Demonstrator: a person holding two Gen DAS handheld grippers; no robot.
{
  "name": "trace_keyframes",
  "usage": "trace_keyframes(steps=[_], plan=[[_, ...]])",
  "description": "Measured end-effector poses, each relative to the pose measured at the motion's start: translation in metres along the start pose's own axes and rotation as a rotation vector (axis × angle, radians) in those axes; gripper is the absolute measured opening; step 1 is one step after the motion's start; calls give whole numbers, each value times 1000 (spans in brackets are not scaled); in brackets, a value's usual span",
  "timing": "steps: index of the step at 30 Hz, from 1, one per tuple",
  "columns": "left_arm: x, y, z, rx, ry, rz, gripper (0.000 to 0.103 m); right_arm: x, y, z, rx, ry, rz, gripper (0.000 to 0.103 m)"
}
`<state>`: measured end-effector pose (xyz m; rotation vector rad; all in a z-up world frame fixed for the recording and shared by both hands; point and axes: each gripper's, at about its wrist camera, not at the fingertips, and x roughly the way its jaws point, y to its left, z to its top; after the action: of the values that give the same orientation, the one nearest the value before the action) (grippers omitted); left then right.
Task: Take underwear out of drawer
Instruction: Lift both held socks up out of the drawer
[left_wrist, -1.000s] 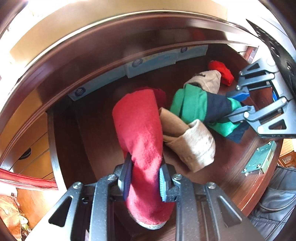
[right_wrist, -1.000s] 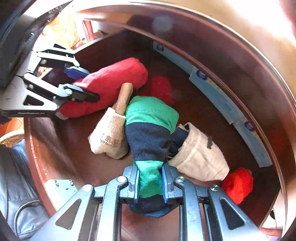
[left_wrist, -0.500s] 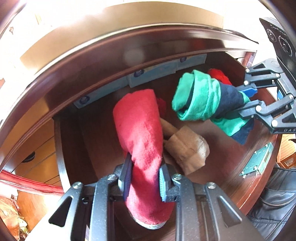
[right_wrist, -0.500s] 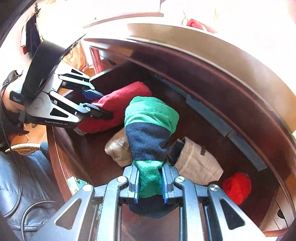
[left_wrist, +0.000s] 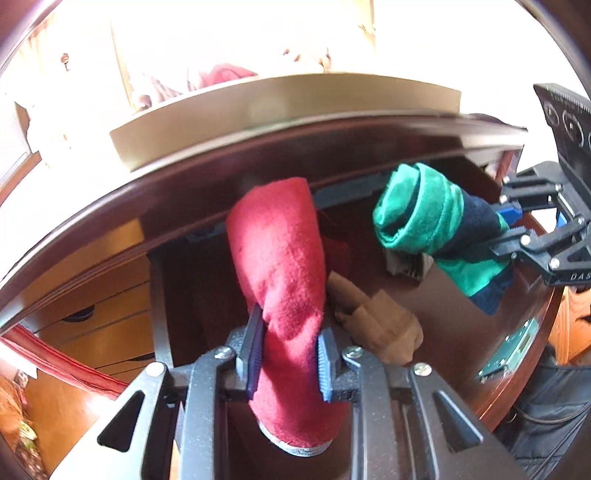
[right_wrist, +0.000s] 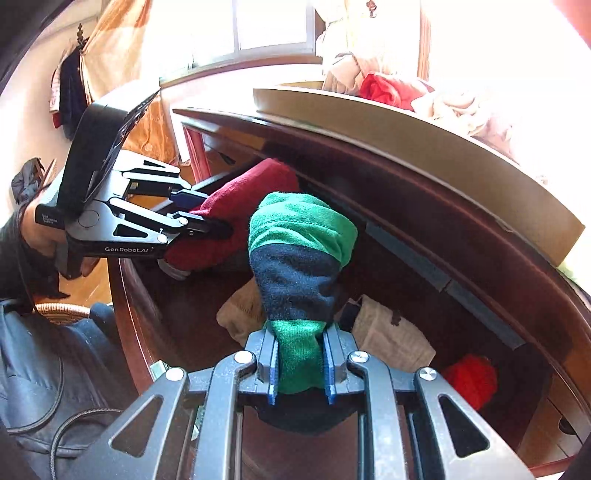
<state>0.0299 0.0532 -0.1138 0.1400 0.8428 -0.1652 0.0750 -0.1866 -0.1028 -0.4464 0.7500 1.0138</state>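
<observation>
Left gripper (left_wrist: 290, 360) clamps red roll (left_wrist: 280, 266); right gripper (right_wrist: 300, 363) clamps green-navy roll (right_wrist: 299, 254), above drawer (right_wrist: 129, 295)

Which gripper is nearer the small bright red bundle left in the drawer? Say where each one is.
Right. The right gripper, shut on the green and navy roll, hangs just left of the red bundle. The left gripper, clamping the red roll, is far across the drawer.

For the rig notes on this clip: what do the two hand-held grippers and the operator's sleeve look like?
Both hand-held grippers, left and right, are black metal linkages with silver screws and blue ribbed pads. White "GenRobot.AI" lettering marks the left one's side. The operator's sleeve is dark.
</observation>
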Motion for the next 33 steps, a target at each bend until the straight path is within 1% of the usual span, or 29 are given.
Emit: trace_keyframes(steps=[3, 9, 11, 19, 21, 29, 33], plan=[[-8, 4, -1, -20, -35, 3, 22, -8, -1, -4, 5, -25, 0, 20], [-17, 5, -2, -42, -76, 5, 22, -22, 0, -9, 4, -62, -10, 20], [-26, 10, -10, -49, -91, 9, 22, -26, 1, -12, 4, -76, -17, 20], [-36, 16, -15, -78, -146, 18, 22, -41, 2, -20, 10, -136, -28, 20], [-38, 12, -12, -85, -158, 21, 22, -44, 3, -22, 9, -150, -29, 20], [-47, 5, -18, -102, -216, 26, 22, -50, 5, -24, 3, -212, -33, 20], [-52, 3, -19, -102, -230, 27, 22, -54, 7, -26, -1, -240, -24, 20]])
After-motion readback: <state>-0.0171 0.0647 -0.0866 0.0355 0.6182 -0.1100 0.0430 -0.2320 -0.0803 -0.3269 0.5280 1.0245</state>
